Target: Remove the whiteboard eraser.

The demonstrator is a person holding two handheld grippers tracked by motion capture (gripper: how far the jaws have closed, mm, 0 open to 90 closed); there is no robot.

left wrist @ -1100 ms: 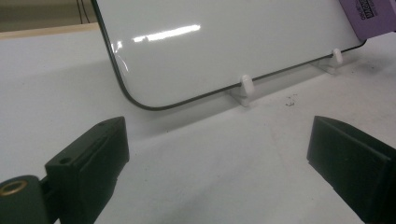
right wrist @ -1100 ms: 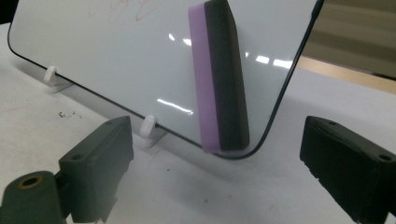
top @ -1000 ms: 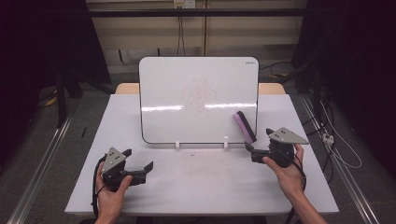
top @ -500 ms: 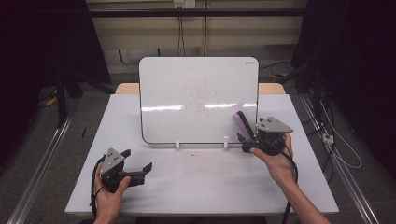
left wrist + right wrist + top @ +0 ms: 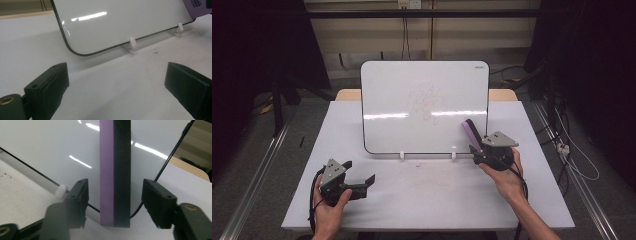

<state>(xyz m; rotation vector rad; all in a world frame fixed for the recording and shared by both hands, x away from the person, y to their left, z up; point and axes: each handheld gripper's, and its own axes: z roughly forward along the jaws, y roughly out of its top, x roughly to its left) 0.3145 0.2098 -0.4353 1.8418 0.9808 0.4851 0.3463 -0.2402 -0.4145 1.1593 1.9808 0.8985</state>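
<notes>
Our right tongs carry the eraser, a block with a purple back and a black felt face. In the right gripper view the eraser stands upright between the two jaws, yet a gap shows on either side of it, so we cannot tell whether the jaws clamp it lower down or merely bracket it. We judge it is held on end like this so that the felt can be turned flat against the whiteboard for wiping. It sits at the whiteboard's lower right corner, near the surface; whether it touches, we cannot say.

Our left tongs rest low over the worktop in front of the whiteboard's lower left corner, jaws spread wide with nothing between them, as the left gripper view confirms. We take it they wait there, out of the wiping path.

The whiteboard leans back on two small white feet, one near each end of its lower edge. Faint red scribbles sit around its middle, up and to the left of the eraser, and these look like the work in hand. A few dark crumbs lie on the worktop just before the whiteboard's feet. Nothing stands between eraser and scribbles; the right foot, just beside the eraser, is the only thing to clip. The whiteboard is merely propped, so a hard push could tip it.
</notes>
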